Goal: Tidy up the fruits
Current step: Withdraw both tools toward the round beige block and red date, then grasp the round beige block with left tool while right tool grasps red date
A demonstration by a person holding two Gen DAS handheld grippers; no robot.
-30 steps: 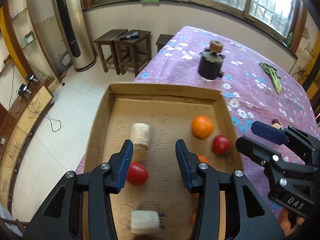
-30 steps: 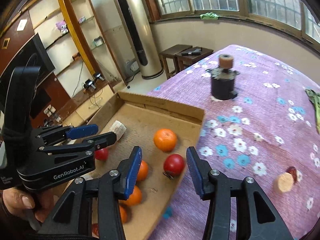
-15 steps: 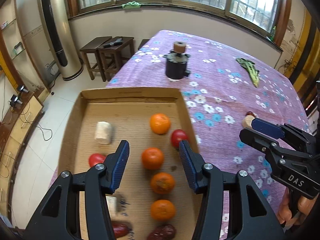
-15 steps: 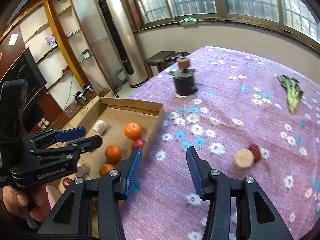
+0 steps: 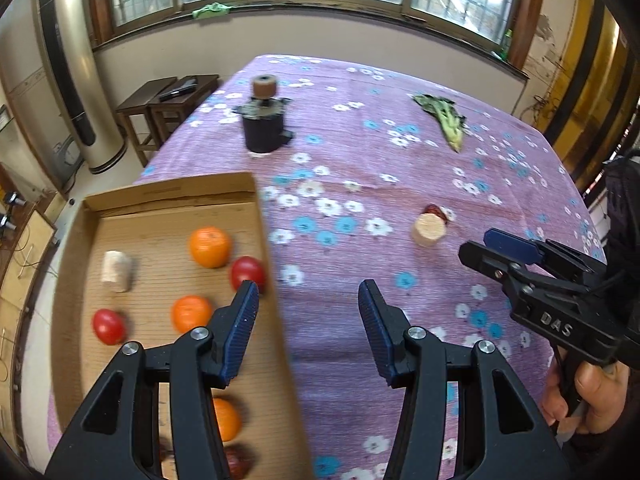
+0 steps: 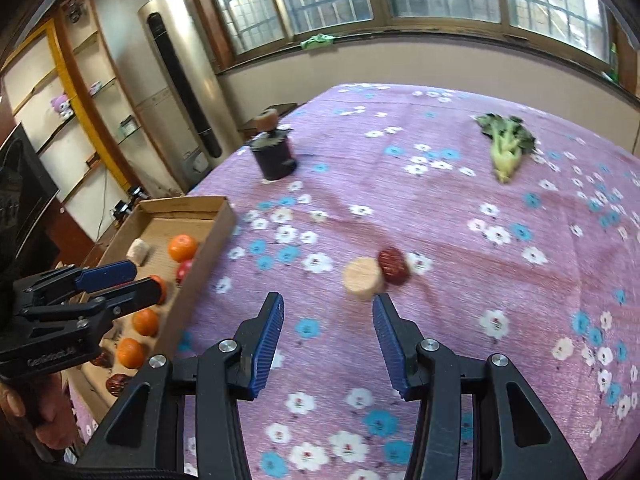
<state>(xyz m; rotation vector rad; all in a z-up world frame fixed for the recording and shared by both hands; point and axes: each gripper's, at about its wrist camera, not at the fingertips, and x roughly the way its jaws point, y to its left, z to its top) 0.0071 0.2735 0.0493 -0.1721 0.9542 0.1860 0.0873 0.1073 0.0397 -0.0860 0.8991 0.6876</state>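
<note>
Empty right hand-held gripper (image 6: 328, 336) nears cork (image 6: 363, 279).

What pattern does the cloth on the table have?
The tablecloth is purple with small white and blue flowers; the right wrist view shows it best.

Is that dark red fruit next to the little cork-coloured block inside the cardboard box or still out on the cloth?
Out. The dark red fruit lies on the purple cloth beside the block, apart from the cardboard box.
</note>
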